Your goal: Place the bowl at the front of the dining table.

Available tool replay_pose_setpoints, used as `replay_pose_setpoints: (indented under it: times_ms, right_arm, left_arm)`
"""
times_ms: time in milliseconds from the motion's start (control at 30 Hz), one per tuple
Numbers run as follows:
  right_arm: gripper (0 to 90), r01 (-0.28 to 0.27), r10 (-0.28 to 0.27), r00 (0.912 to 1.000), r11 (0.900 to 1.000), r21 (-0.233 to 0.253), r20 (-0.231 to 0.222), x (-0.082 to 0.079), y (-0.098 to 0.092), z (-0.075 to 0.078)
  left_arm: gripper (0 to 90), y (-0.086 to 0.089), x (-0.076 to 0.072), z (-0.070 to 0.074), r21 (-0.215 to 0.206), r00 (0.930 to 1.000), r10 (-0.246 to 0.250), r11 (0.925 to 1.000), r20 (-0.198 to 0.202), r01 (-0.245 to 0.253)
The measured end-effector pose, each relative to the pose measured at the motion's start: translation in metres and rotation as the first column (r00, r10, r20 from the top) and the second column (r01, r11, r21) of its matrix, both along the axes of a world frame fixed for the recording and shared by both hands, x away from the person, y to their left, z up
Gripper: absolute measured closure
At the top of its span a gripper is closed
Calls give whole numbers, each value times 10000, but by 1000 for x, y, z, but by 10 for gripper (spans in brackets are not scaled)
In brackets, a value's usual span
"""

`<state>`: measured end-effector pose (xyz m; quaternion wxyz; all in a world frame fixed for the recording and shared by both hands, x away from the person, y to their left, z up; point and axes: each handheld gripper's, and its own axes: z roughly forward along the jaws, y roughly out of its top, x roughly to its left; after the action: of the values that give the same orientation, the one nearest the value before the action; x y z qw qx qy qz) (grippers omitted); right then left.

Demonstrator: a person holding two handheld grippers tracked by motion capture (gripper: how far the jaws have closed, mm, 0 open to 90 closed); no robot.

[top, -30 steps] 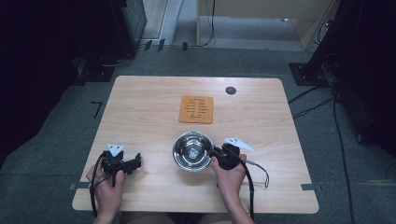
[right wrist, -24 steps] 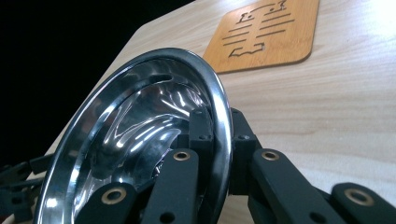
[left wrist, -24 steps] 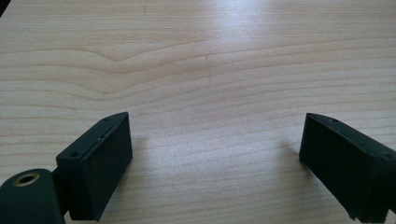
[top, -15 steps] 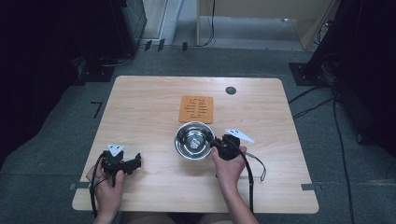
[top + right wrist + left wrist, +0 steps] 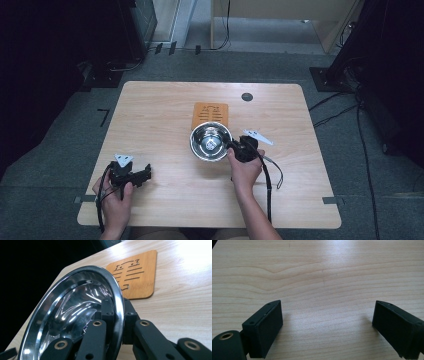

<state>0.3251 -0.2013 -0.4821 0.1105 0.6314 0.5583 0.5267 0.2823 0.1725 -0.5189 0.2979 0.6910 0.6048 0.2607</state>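
A shiny steel bowl (image 5: 210,142) is held just in front of a square wooden trivet (image 5: 210,114) near the table's middle. My right gripper (image 5: 234,147) is shut on the bowl's right rim. In the right gripper view one jaw lies inside the bowl (image 5: 75,315) and the other outside, pinching the rim, with the trivet (image 5: 135,275) beyond it. My left gripper (image 5: 145,175) rests at the table's front left, open. In the left gripper view its fingers (image 5: 265,327) stand wide apart over bare wood, with nothing between them.
A small dark round grommet (image 5: 247,96) sits in the wooden table (image 5: 165,115) at the back right. Cables trail from both grippers toward the front edge. Dark equipment and floor cables surround the table.
My right gripper has carried the bowl away from the front edge, toward the trivet. The left gripper has stayed where it was.
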Motion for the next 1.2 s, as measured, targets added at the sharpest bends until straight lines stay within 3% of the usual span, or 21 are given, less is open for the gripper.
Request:
replay_pose_setpoints:
  times_ms: [733,1200]
  right_arm:
    - [849,804,-796,9964,9964,273,-275,42,-1,-3]
    - [849,1594,-1571,9855,9866,336,-637,73,4,-13]
  left_arm:
    - [93,0,0,0,-7,10000,3,10000,4,-3]
    - [93,0,0,0,-7,10000,0,10000,4,0]
